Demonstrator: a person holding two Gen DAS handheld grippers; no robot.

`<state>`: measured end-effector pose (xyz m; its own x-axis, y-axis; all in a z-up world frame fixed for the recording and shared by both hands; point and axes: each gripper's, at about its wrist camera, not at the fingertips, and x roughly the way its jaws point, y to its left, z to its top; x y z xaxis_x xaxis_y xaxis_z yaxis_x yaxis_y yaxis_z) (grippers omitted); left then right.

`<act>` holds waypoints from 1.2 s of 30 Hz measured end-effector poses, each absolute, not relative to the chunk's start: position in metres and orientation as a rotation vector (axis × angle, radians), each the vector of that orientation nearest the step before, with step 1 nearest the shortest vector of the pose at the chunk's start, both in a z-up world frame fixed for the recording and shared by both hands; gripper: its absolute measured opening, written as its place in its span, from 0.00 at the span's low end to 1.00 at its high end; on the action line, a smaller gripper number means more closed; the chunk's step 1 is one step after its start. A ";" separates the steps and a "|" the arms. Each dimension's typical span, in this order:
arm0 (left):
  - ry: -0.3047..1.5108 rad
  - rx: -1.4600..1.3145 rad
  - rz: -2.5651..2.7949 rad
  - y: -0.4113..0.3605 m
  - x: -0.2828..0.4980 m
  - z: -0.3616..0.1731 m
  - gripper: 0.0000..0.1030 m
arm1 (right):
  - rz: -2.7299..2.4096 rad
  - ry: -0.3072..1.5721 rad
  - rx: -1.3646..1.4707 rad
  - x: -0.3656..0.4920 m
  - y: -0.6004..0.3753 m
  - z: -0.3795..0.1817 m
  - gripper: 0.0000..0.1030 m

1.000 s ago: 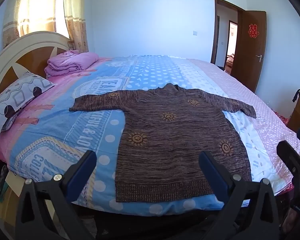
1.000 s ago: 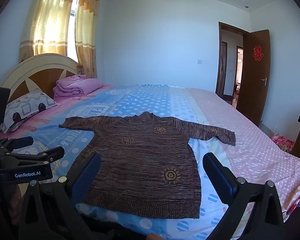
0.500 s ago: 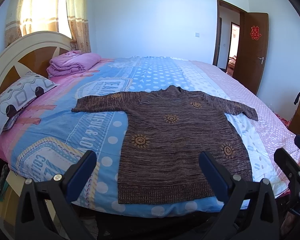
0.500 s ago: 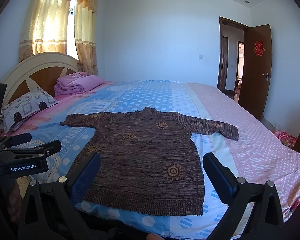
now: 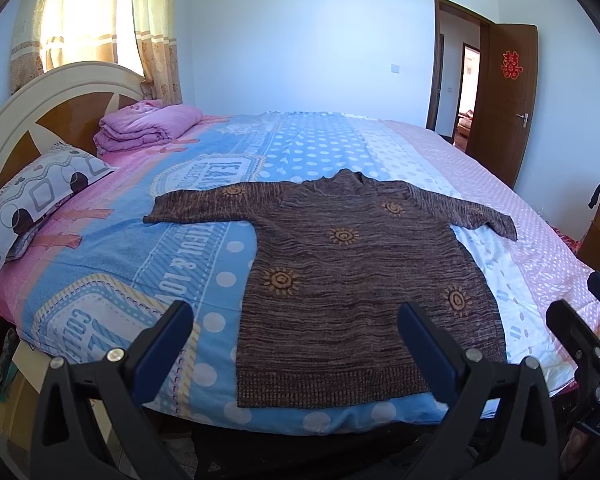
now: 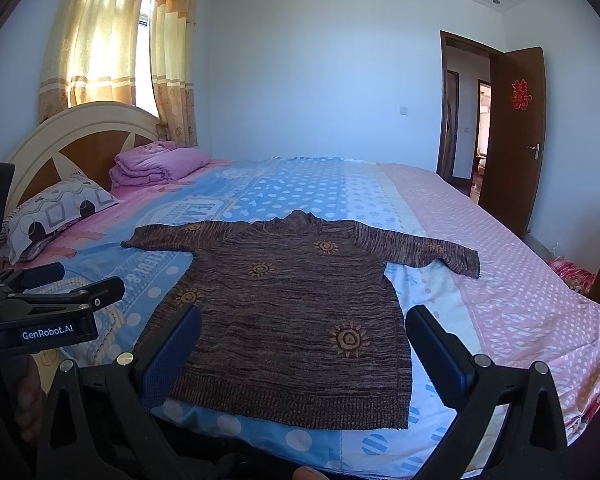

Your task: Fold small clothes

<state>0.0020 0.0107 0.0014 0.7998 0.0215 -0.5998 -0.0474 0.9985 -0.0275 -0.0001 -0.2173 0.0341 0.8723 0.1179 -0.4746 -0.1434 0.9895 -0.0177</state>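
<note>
Left gripper (image 5: 296,344) and right gripper (image 6: 304,344): jaws wide apart, empty, held short of the bed's (image 5: 100,280) near edge. Sweater (image 5: 356,272) lies flat, sleeves spread, hem nearest. No fold made yet; all folds remain. Bare cover on both sides gives working room.

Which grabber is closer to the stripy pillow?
Left. The left gripper sits on the pillow side of the sweater; the right gripper is farther across the bed.
</note>
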 end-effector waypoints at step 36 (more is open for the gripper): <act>0.667 -0.039 0.034 0.012 0.006 -0.007 1.00 | 0.154 0.528 -0.053 0.004 -0.215 0.026 0.99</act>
